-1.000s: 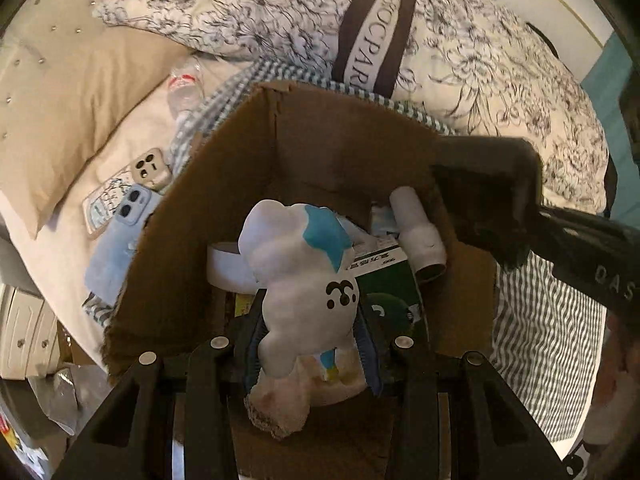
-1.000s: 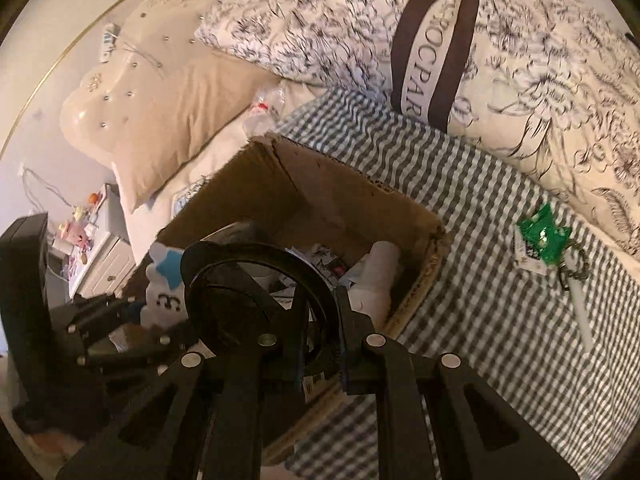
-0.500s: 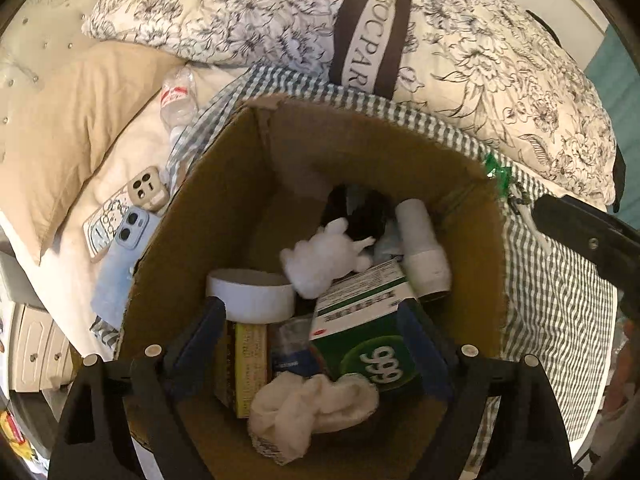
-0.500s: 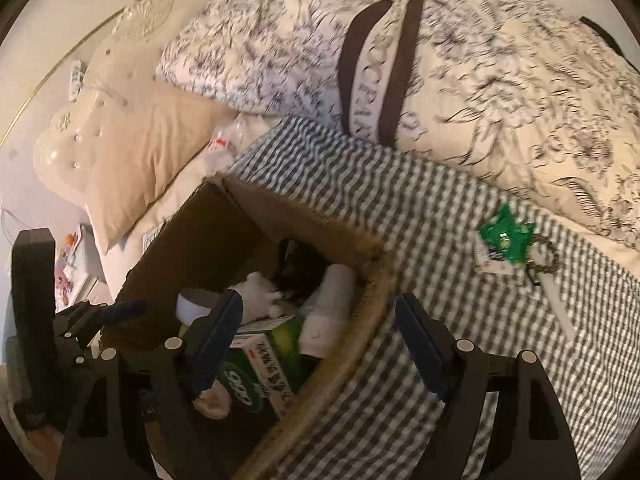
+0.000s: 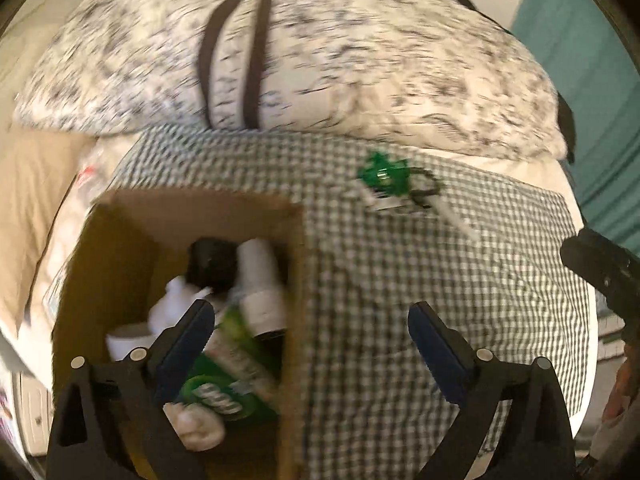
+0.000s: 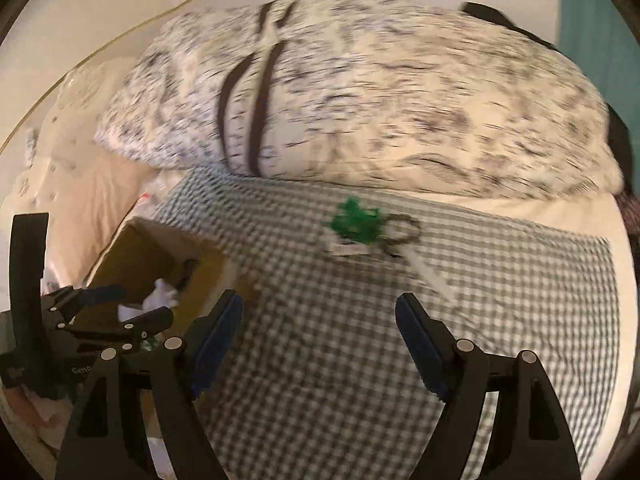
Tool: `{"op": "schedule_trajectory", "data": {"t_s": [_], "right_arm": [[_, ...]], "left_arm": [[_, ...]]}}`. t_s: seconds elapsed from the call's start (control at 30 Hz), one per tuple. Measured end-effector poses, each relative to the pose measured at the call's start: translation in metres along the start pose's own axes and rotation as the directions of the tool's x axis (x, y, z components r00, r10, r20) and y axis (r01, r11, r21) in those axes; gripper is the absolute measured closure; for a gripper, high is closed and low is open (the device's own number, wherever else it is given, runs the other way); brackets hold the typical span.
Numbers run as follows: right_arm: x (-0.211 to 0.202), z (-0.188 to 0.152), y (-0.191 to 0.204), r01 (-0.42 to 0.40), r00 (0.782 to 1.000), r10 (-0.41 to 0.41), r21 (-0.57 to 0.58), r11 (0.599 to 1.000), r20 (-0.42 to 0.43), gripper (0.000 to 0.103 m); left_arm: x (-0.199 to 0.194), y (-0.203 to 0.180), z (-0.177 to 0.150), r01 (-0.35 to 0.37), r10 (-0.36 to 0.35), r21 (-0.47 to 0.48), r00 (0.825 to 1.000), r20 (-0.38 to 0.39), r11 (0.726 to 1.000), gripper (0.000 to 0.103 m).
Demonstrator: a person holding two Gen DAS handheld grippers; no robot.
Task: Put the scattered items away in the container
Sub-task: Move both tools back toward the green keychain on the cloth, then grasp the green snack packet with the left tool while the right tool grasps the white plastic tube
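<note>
left gripper: jaws spread wide, nothing between them. One finger hangs over the box's inside, the other over the cloth right of it.
right gripper: also spread wide and holding nothing, above the checked cloth to the right of the box.
cardboard box: the landmark here. Open top, sits at the left end of the cloth, brown walls a bit worn.
stuff in the box: green carton lying flat at the near end with a crumpled white wad just in front of it, a white bottle against the right wall, a black thing at the far end, a white plush and a white round lid toward the left wall.
green item: the one thing not in the box yet, lying on the cloth beyond the box to its right, well ahead of both grippers. Bright green, sort of star-shaped, with a white tag, a dark ring and a white stick touching or just beside it.
hard to make out: both views are badly motion-blurred, so I can't tell what the green item actually is. Carton print is unreadable.
checked cloth: green and white gingham under the box.
floral duvet: bundled up beyond the box, with dark straps around it.
</note>
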State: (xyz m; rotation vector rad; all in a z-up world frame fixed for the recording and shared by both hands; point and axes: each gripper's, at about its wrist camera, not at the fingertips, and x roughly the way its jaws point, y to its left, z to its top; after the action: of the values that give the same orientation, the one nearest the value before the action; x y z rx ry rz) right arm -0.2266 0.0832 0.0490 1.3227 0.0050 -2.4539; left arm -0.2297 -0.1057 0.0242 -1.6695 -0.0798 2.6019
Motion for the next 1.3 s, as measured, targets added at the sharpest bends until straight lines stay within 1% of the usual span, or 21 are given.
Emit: {"op": "schedule_trajectory", "data": {"t_s": [0.13,0.27,0.37,0.43,0.63,0.73,1.07,1.3], "right_arm": [[-0.016,-0.01,-0.036,0.043,0.999,-0.044,0.058,0.997,0.014,0.024],[-0.027,-0.014,-0.063,0.072,0.997,-0.075,0.11,0.991,0.029,0.024],[-0.026,-0.014,-0.079,0.08,0.996,-0.085,0.132,0.988,0.034,0.024],[-0.021,-0.015,-0.085,0.075,0.996,-0.08,0.13,0.989,0.034,0.024],[0.026,-0.005,-0.099,0.055,0.998,-0.053,0.071,0.996,-0.022,0.024],[0.049,-0.003,-0.106,0.059,0.998,-0.057,0.059,0.997,-0.036,0.024],[0.128,0.002,-0.134,0.051,0.99,-0.037,0.098,0.994,-0.138,0.024],[0.172,0.008,-0.145,0.035,0.982,-0.016,0.097,0.995,-0.187,0.024]], "left_arm": [[0.006,-0.033,0.01,0.032,-0.032,0.061,0.999,-0.003,0.998,0.003],[0.019,-0.054,0.022,0.051,-0.049,0.098,0.999,-0.023,0.994,0.003],[0.032,-0.065,0.032,0.049,-0.046,0.118,0.998,-0.03,0.992,0.003],[0.046,-0.071,0.041,0.04,-0.036,0.115,0.999,-0.04,0.993,0.003],[0.094,-0.077,0.067,0.021,-0.015,0.079,0.997,-0.081,0.997,0.002],[0.122,-0.08,0.079,0.011,-0.003,0.075,0.994,-0.108,0.997,0.002],[0.196,-0.085,0.115,-0.005,0.019,0.085,0.986,-0.163,0.996,0.002],[0.24,-0.079,0.129,0.0,0.015,0.073,0.979,-0.204,0.997,0.002]]}}
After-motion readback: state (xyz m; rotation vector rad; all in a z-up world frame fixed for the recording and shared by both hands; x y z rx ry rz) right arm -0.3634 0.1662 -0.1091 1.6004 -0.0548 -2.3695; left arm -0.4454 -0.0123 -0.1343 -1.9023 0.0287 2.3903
